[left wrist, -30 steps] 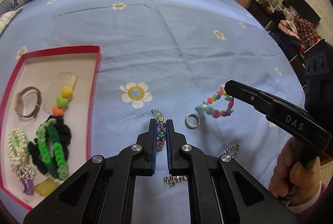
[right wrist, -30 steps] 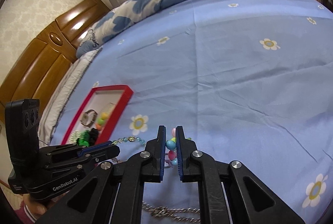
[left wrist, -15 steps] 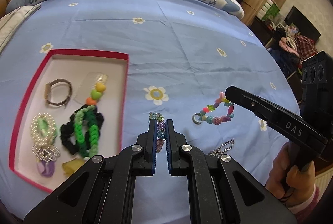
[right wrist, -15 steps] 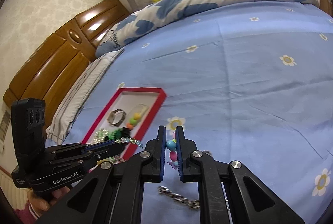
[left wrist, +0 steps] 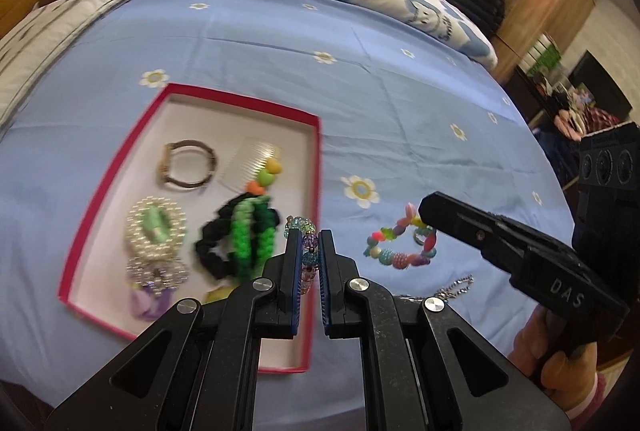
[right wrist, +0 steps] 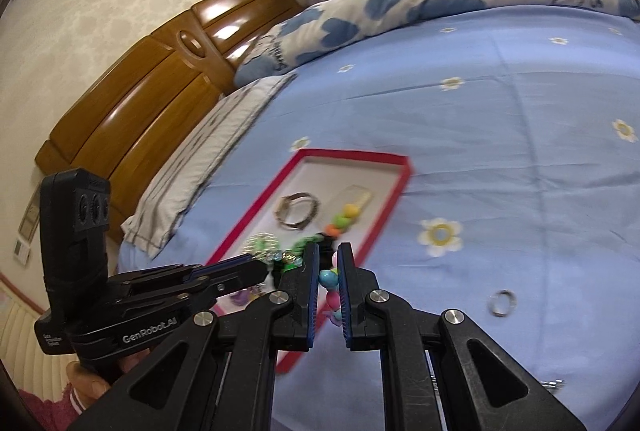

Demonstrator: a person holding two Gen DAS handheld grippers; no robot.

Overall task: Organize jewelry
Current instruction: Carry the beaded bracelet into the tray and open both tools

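My left tool (left wrist: 307, 251) pinched tight on sparkly bead bracelet (left wrist: 306, 249), up in air by red box (left wrist: 316, 167) edge. My right tool (right wrist: 329, 277) pinched tight on bright bead bracelet (left wrist: 400, 245), up over bed (left wrist: 400, 103), right of box. Box has watch (left wrist: 188, 165), comb (left wrist: 250, 157), green hair tie (left wrist: 244, 235), pearl piece (left wrist: 156, 229). To do well, I think: move left tool over bare white spot, go low, then let go slow. Keep tools apart so beads don't tangle. Ring (right wrist: 501, 302) and chain (left wrist: 454, 287) lie on bed, wait for later.
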